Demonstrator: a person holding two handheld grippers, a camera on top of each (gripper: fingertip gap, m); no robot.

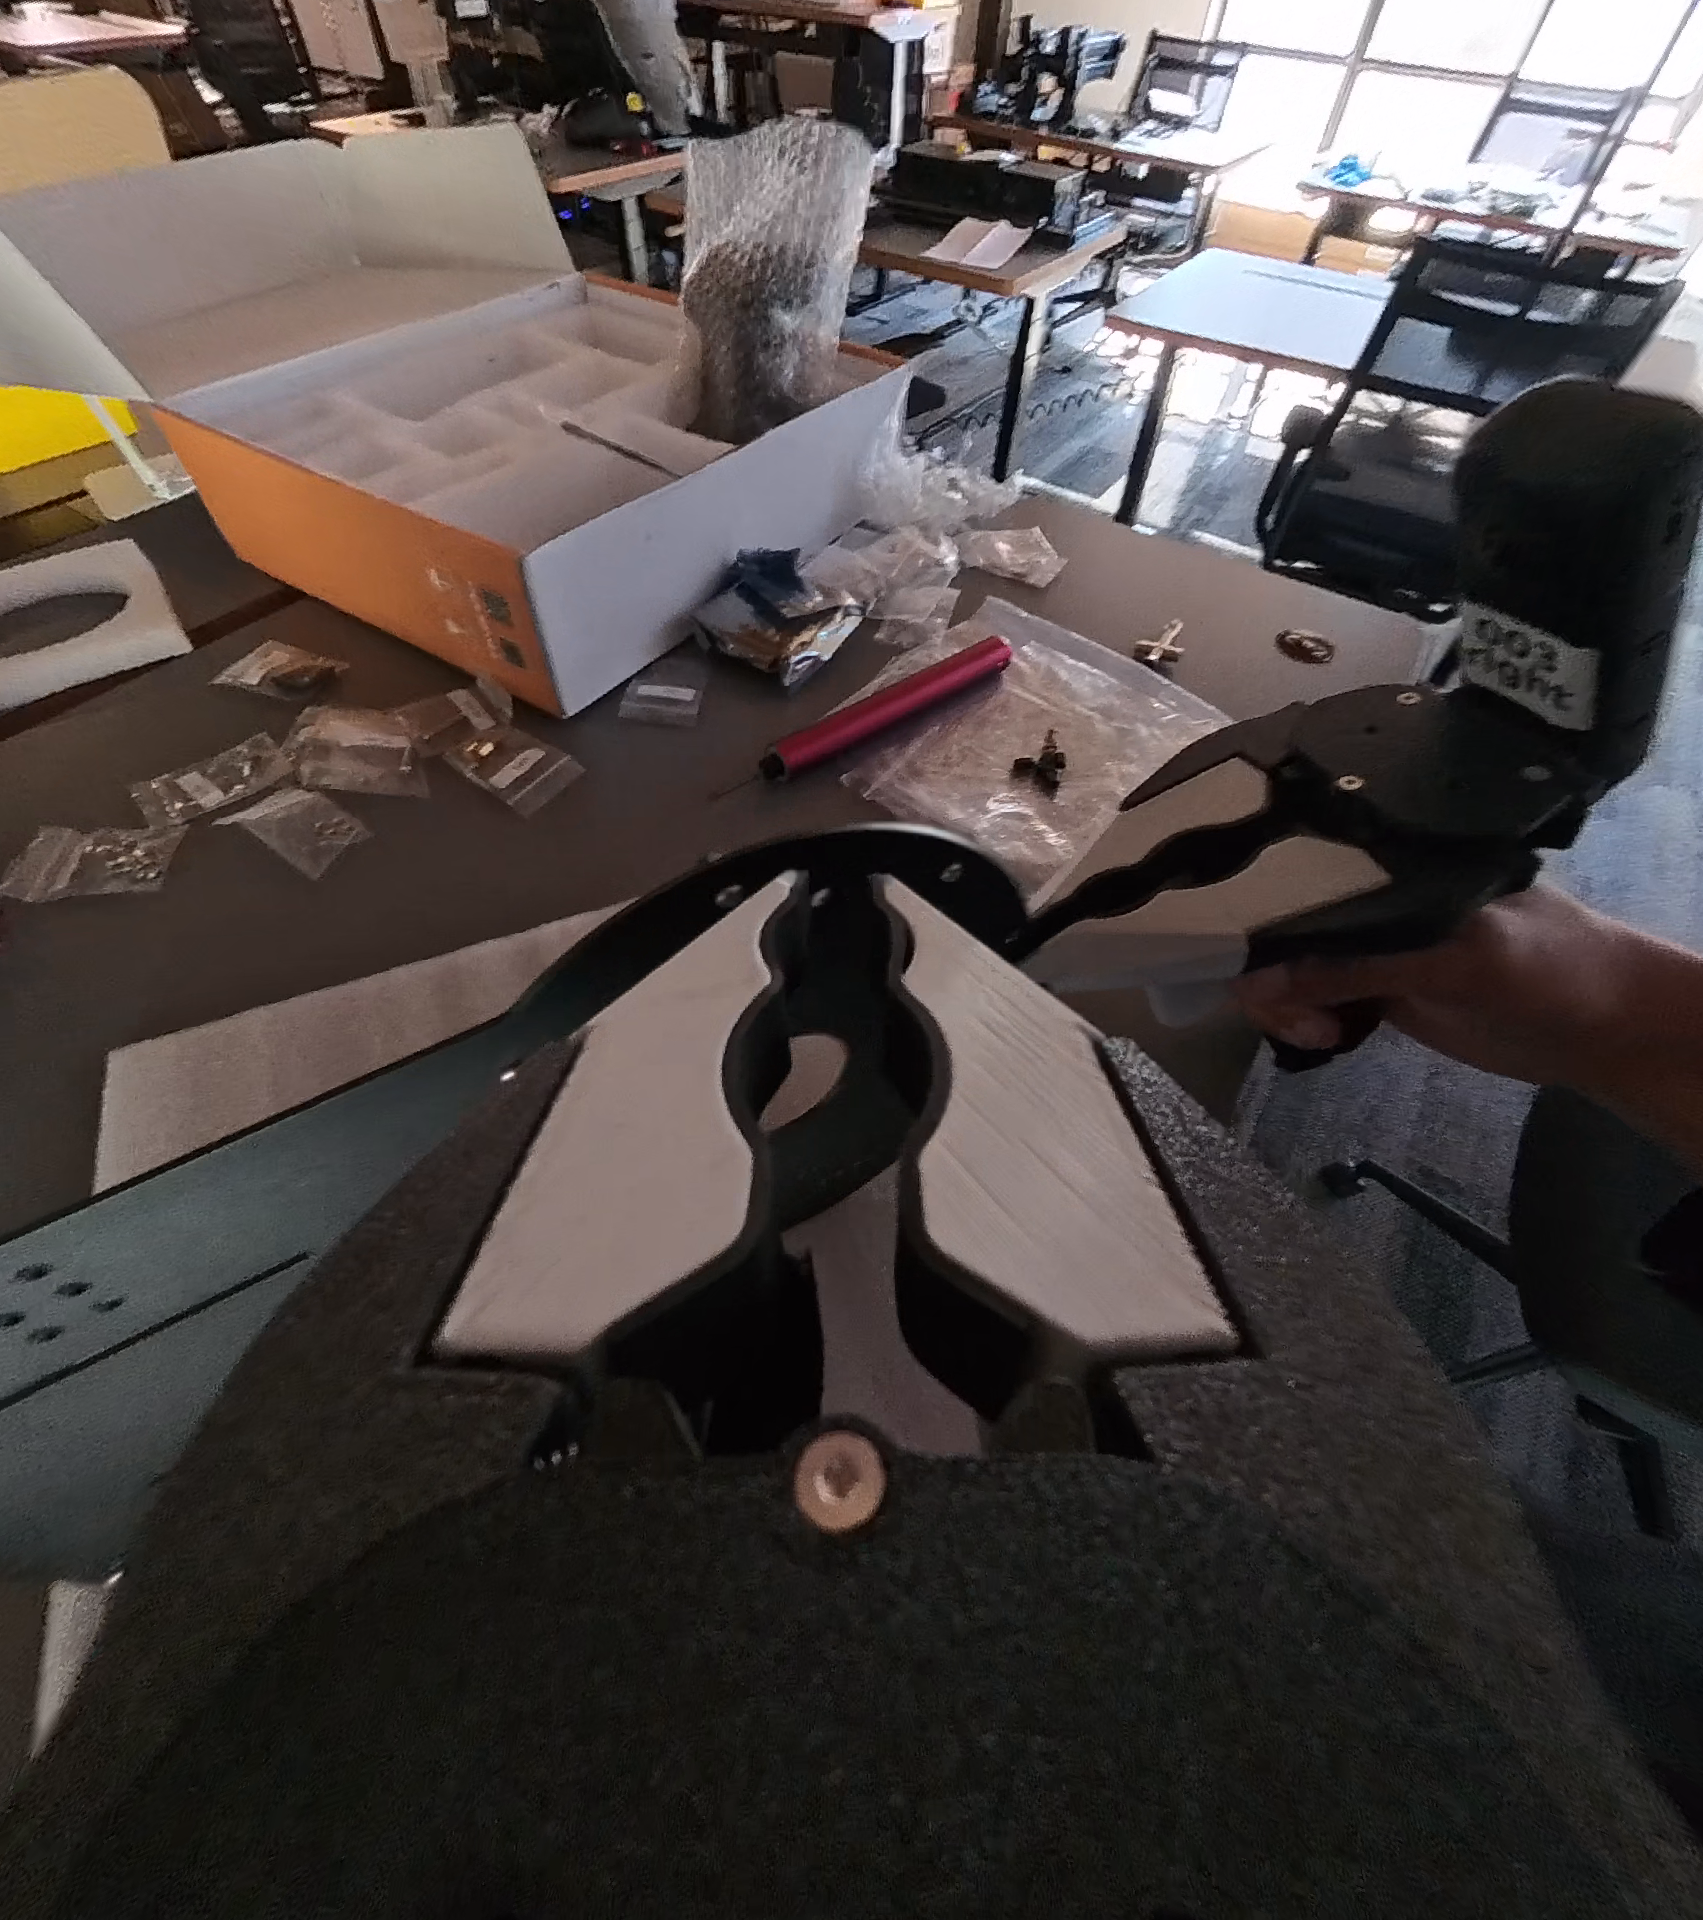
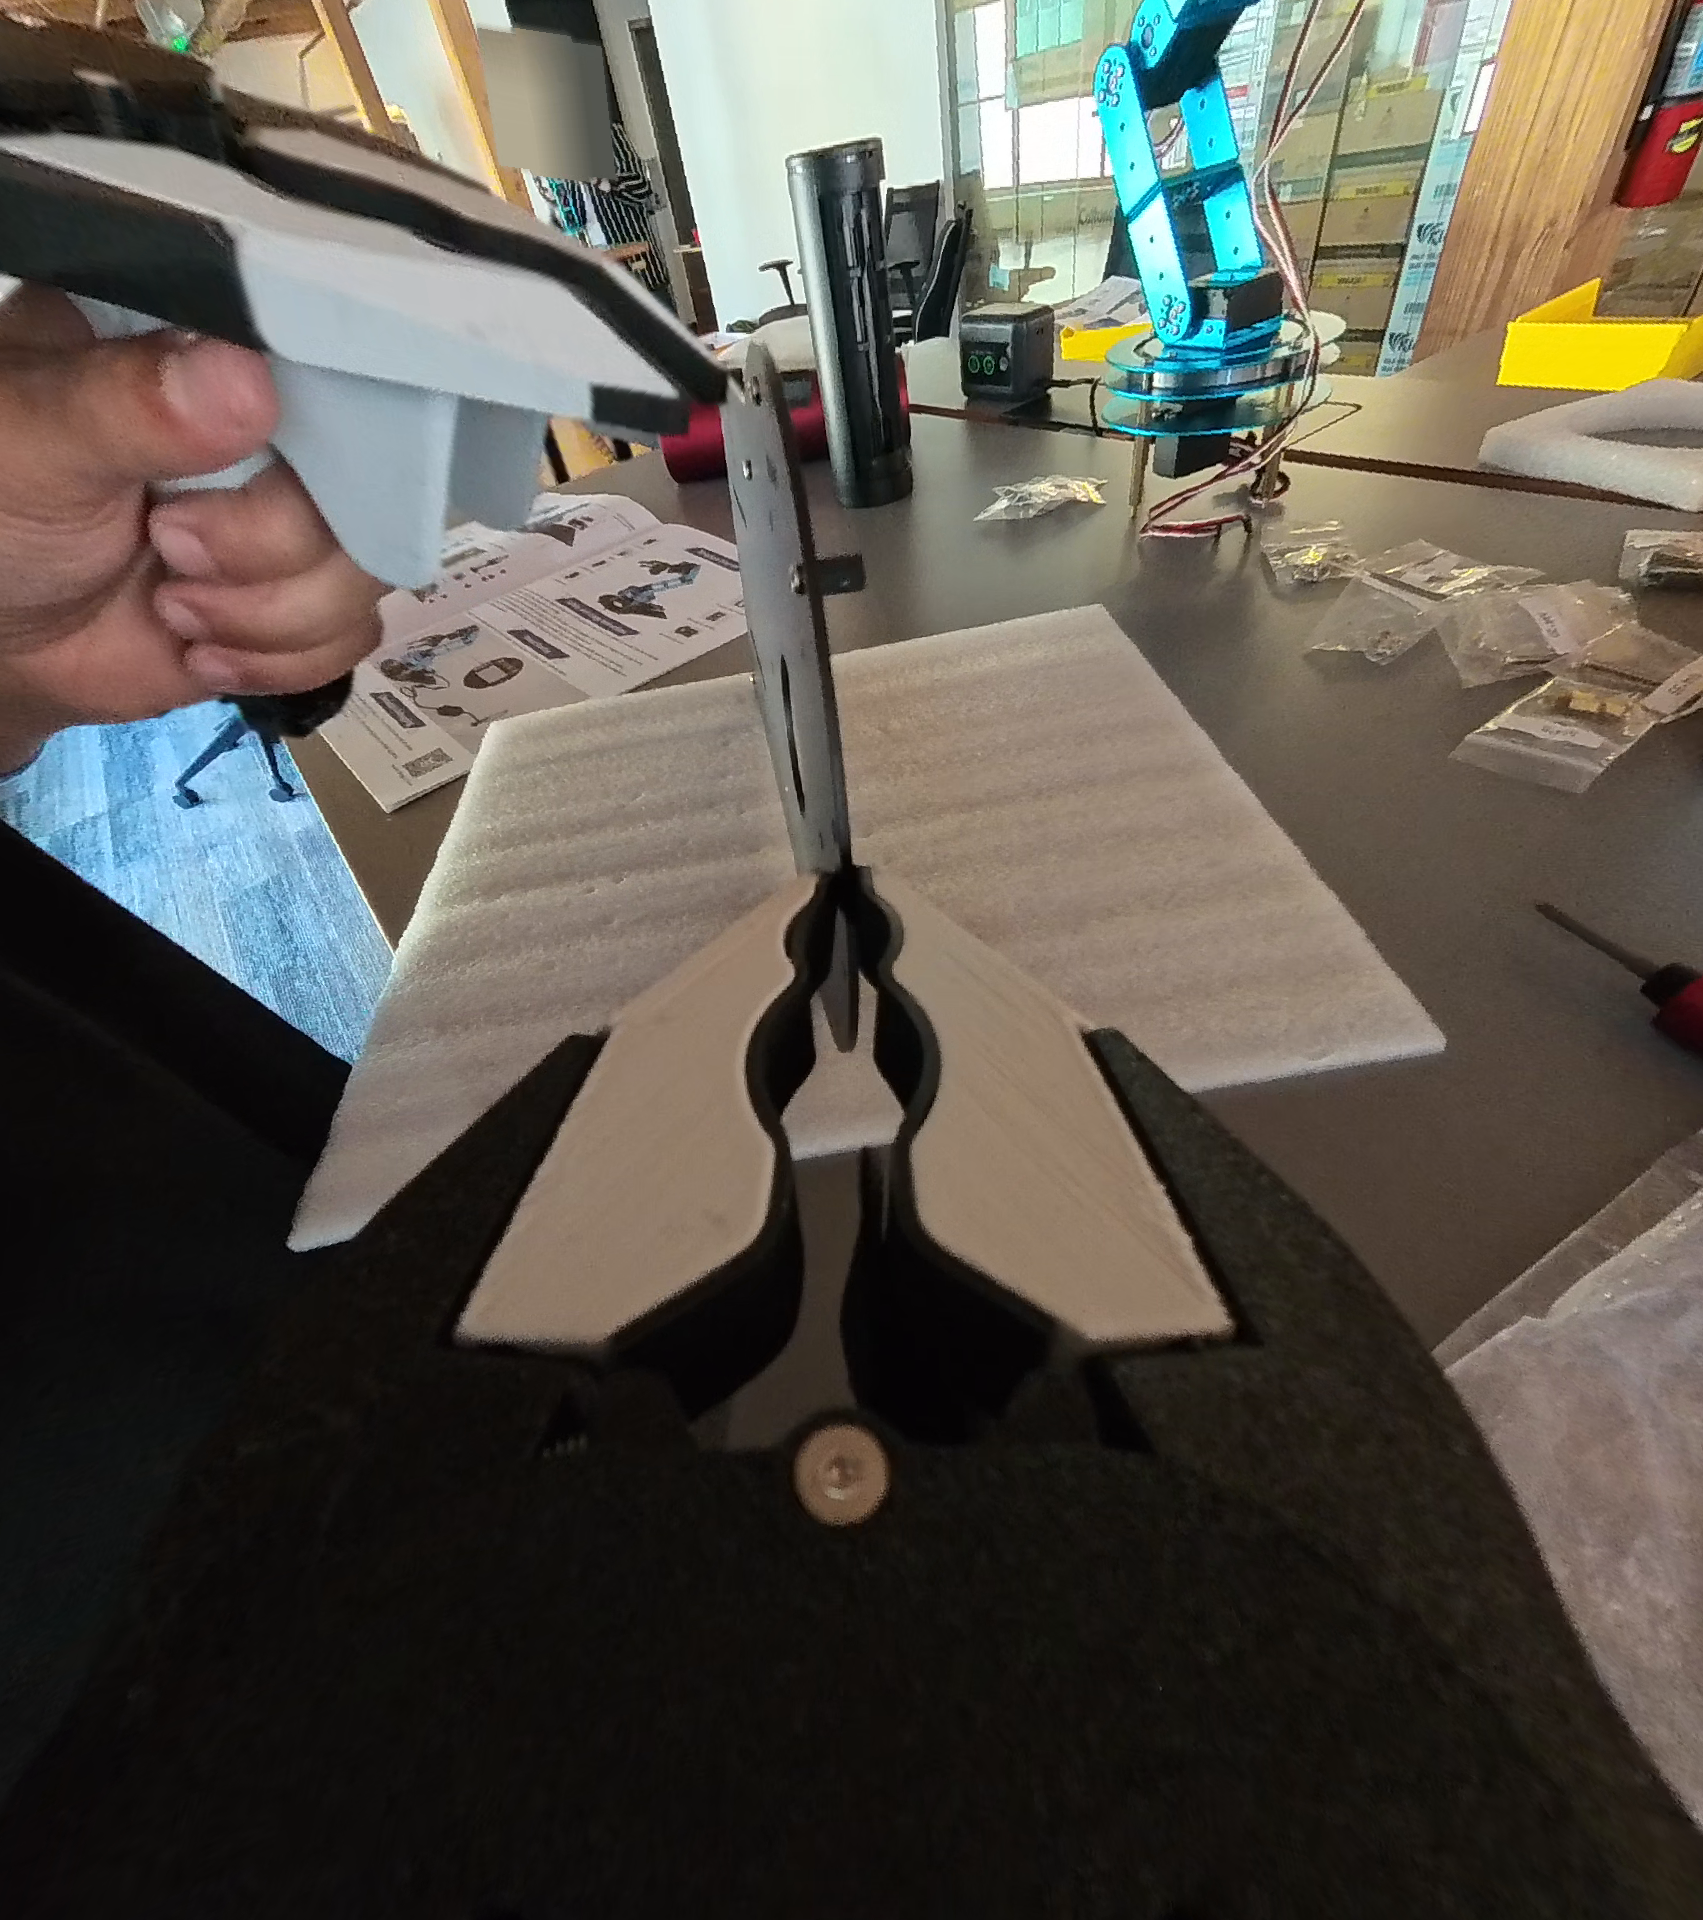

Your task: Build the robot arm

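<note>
A black round plate (image 1: 670, 904) with holes is held up above a white foam sheet (image 2: 1034, 779). My right gripper (image 2: 845, 881) is shut on the plate's lower edge; in this view the plate (image 2: 790, 665) stands edge-on. In the left wrist view the right gripper (image 1: 1029, 940) comes in from the right onto the plate's rim. My left gripper (image 1: 839, 883) lies over the plate's face, its jaws a narrow gap apart. In the right wrist view the left gripper (image 2: 701, 400) touches the plate's top. I cannot tell whether it pinches anything.
An open orange and white box (image 1: 411, 540) with foam inserts stands at the back of the dark table. Several small part bags (image 1: 307, 769), a red screwdriver (image 1: 888, 712), a booklet (image 2: 556, 644), a black cylinder (image 2: 852, 322) and a blue robot arm (image 2: 1190, 229) are around. The gap from one gripper's tips to the other's is roughly 9 cm.
</note>
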